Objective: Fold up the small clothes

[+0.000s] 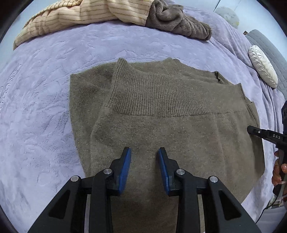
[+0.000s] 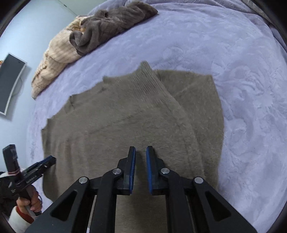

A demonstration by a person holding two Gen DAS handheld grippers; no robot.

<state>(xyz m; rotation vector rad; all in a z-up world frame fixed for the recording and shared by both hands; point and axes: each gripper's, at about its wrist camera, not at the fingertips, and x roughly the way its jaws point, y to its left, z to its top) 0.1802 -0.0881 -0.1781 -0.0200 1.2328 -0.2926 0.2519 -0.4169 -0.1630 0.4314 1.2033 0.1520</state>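
A taupe knit sweater [image 1: 179, 143] lies flat on the lavender bedspread [image 1: 35, 107], partly folded, with a ribbed band [image 1: 152, 93] laid across its upper half. My left gripper [image 1: 144, 152] hovers over the sweater's near part, open, with nothing between its blue pads. In the right wrist view the same sweater [image 2: 116, 125] fills the middle. My right gripper [image 2: 141, 149] points down at it, shut to a thin slit and holding nothing. Each gripper shows in the other's view: the right gripper [image 1: 251, 129] at the sweater's right edge, the left gripper [image 2: 53, 159] at its left edge.
A beige striped garment [image 1: 71, 16] and a dark brown plush one [image 1: 175, 19] are heaped at the bed's far side. A white round cushion [image 1: 262, 69] lies far right. A dark wall panel [image 2: 10, 82] hangs left. A person's hand [image 2: 30, 200] grips the left handle.
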